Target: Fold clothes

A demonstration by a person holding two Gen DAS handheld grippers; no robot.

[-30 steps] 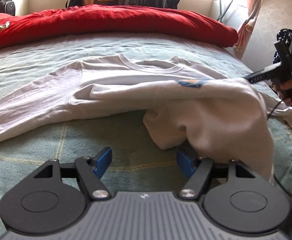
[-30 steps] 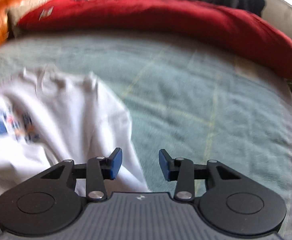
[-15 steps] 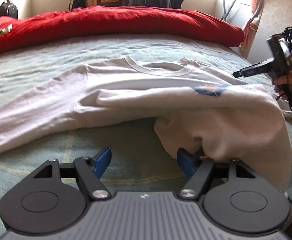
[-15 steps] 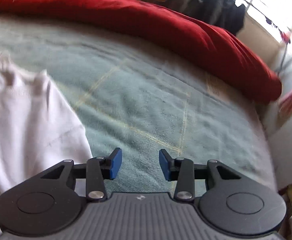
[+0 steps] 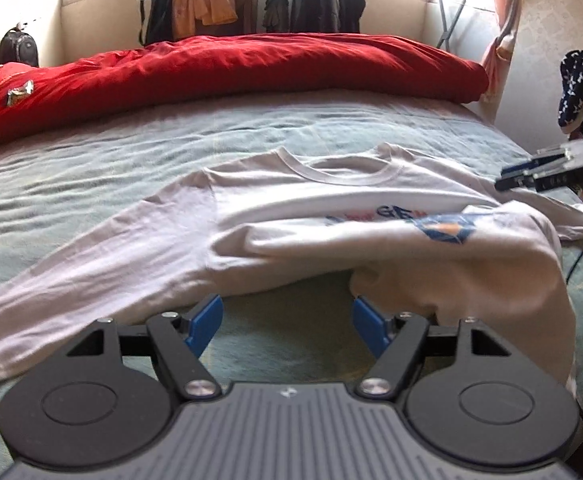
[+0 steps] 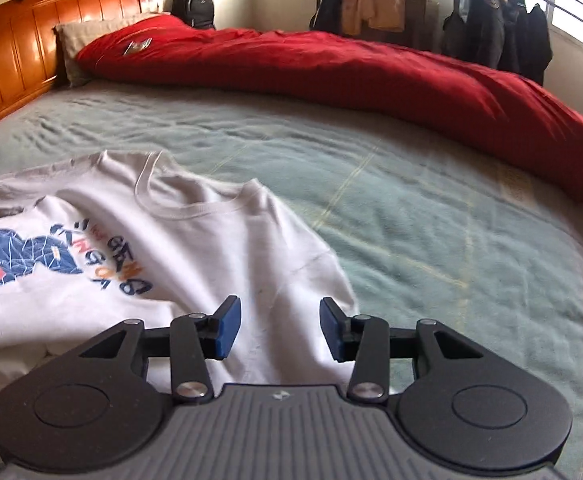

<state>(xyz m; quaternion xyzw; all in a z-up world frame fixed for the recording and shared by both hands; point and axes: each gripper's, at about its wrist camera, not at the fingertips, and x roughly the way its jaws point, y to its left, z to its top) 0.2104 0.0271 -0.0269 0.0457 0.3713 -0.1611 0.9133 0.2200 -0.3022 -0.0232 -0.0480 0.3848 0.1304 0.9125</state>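
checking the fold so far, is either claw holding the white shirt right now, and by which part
Nothing is held. The left claw stands open above the bed cover, beside the white shirt. The right claw is open over the shirt's shoulder, not pinching it.

White printed sweatshirt (image 5: pixel 331 216), half-folded, on bed

Red duvet (image 5: pixel 227 64) on green bedspread (image 6: pixel 431 216); backpack (image 6: pixel 193 6)

The left gripper (image 5: pixel 287 322) has a grey ribbed housing, flanked by two black round discs, with black linkage arms fixed by silver screws and ending in blue pads (image 5: pixel 205 324). The right gripper (image 6: pixel 279 330) is of identical build, with a small white mark at the housing's front edge. Behind it is a navy sleeve (image 5: pixel 577 92) with white stars.
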